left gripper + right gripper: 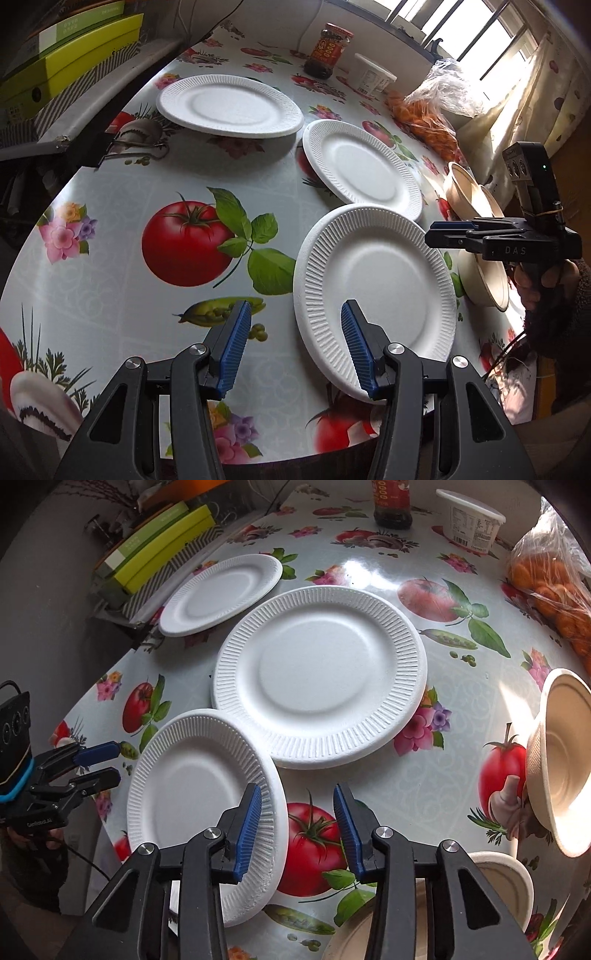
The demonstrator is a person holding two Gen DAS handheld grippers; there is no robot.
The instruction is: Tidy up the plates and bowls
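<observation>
White foam plates lie spread over the glossy patterned counter (461, 716): the nearest plate (199, 805) sits at the counter's edge with its rim resting on the middle plate (321, 672), and a far plate (221, 594) lies apart beside some green boxes (162, 542). Tan bowls (565, 760) sit near the right edge, one tipped on its side. The left claw (297, 349) stands apart with nothing between its pads, straddling the near plate's rim; the right claw (297, 830) is also parted and empty above the plate's other edge. The likely trouble is the plate itself: foam this light should skate on the slick cloth if a pad nudges it, and it could go off the counter's edge. A hard pinch on the ribbed rim may also crack it, and both claws closing together could collide.
</observation>
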